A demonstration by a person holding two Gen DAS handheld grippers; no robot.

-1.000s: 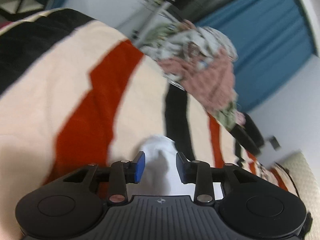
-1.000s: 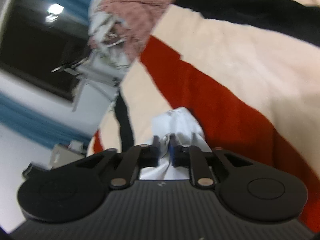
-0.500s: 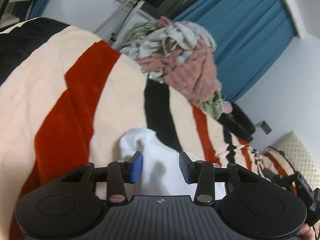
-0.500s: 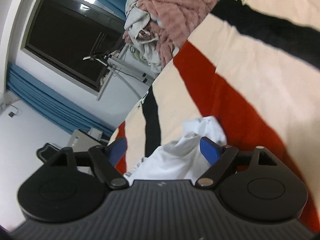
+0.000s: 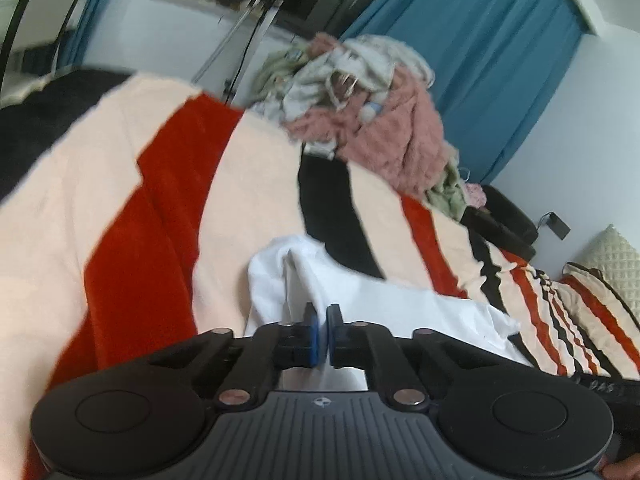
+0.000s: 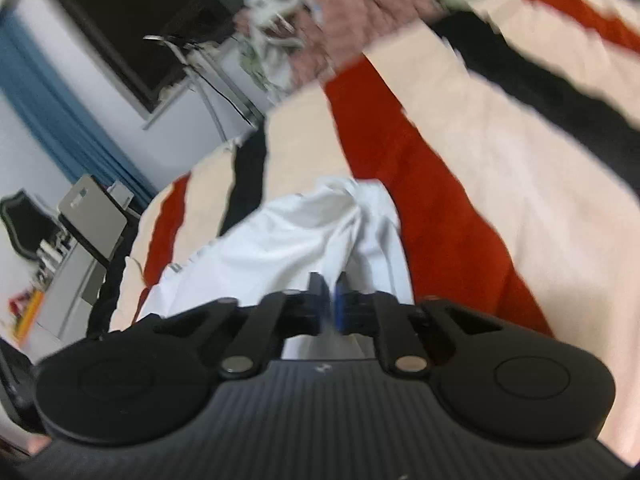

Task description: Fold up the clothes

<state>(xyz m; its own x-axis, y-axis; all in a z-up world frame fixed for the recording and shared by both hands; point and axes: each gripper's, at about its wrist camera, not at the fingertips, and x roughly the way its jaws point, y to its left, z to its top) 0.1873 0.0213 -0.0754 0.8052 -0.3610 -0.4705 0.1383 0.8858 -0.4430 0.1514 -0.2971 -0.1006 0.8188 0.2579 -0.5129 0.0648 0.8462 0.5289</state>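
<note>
Blue curtains [image 5: 472,60] hang at the far wall behind a bed covered by a striped blanket [image 5: 248,184] in cream, red and black bands. On the far side of the bed a heap of unfolded clothes [image 5: 360,100] is piled up, with a pink fuzzy garment on its right slope and pale printed pieces on top; in the right wrist view the same heap [image 6: 320,12] is blurred at the top edge. A dark window [image 6: 136,28] sits in the white wall, and a grey cabinet [image 6: 88,216] stands at the far left of that view. A cream waffle-textured pillow [image 5: 616,264] lies at the right end of the bed.

Near the cameras, a white garment [image 5: 320,280] lies crumpled on the blanket, spreading to the right across the stripes. The left gripper [image 5: 321,334] has its blue pads [image 5: 314,336] pressed together on a raised fold of this white cloth, which stands up in a ridge just ahead of the fingertips. The right gripper [image 6: 329,304] is likewise pinched closed on the white garment [image 6: 304,232], with fabric bunched between its fingertips and draping away to the left. This view is motion-blurred, so finer details of the cloth cannot be made out.
</note>
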